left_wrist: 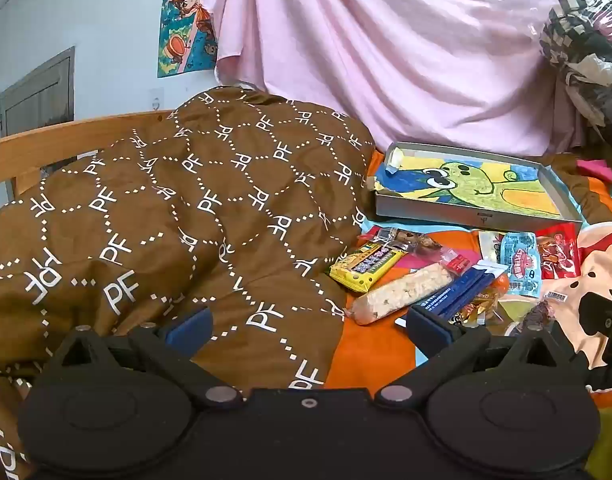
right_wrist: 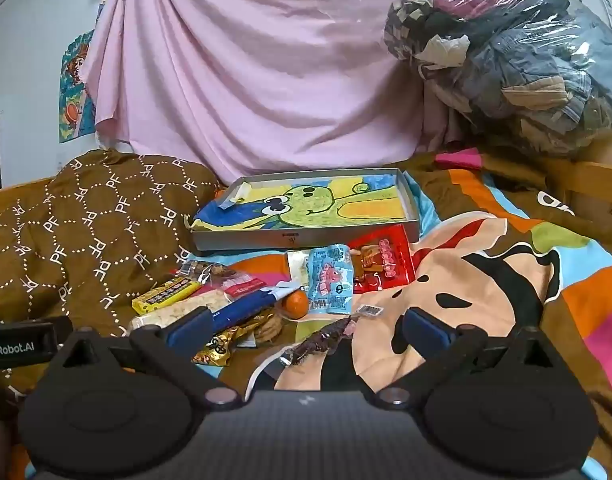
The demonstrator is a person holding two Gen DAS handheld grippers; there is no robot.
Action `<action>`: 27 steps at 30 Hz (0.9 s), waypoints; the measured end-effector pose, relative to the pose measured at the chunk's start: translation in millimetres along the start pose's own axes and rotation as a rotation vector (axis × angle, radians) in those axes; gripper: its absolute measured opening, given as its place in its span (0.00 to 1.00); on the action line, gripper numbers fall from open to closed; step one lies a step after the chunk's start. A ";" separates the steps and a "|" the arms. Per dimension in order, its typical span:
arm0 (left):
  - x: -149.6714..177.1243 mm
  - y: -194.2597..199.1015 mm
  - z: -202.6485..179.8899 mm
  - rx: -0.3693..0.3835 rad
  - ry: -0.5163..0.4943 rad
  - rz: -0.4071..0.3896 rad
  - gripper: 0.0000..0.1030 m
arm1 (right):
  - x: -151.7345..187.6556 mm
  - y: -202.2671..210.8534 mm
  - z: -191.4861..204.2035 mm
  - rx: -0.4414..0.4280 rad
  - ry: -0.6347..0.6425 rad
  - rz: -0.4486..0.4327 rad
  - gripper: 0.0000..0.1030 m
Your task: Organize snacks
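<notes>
Just ahead of the right hand-held gripper [right_wrist: 306,330], whose jaws stand wide apart and empty, a dark purple wrapper [right_wrist: 322,340] lies between the fingers, its long axis slanting from near left to far right. Slightly farther and to the left, the snacks [right_wrist: 242,300] sprawl on the bed [right_wrist: 506,280], bars mostly pointing the same slanted way. The left hand-held gripper [left_wrist: 306,324], also released and empty, hangs over the brown quilt [left_wrist: 166,220], the pile to its right. Beyond the snacks sits the shallow box [right_wrist: 306,240], which I judge the destination; the right side looks nearer.
</notes>
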State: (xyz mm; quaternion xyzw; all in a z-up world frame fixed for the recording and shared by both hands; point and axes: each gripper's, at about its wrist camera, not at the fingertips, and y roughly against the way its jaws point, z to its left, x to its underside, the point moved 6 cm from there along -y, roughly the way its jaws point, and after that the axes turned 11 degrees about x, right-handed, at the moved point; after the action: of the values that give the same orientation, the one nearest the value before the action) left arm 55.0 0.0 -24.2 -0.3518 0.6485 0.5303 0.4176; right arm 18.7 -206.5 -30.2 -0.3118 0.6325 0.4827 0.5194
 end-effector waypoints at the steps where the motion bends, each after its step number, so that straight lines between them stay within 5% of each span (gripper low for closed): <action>1: 0.0 0.0 0.0 0.001 0.001 -0.001 0.99 | 0.1 -0.1 0.0 0.000 -0.001 0.002 1.00; 27: -0.1 0.0 0.1 0.003 0.007 -0.001 0.99 | 0.2 -0.8 -0.7 0.001 0.002 0.007 1.00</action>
State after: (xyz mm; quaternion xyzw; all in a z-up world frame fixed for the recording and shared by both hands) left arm 55.0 0.0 -24.1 -0.3534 0.6505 0.5281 0.4160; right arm 19.1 -207.3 -30.6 -0.3098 0.6341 0.4840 0.5173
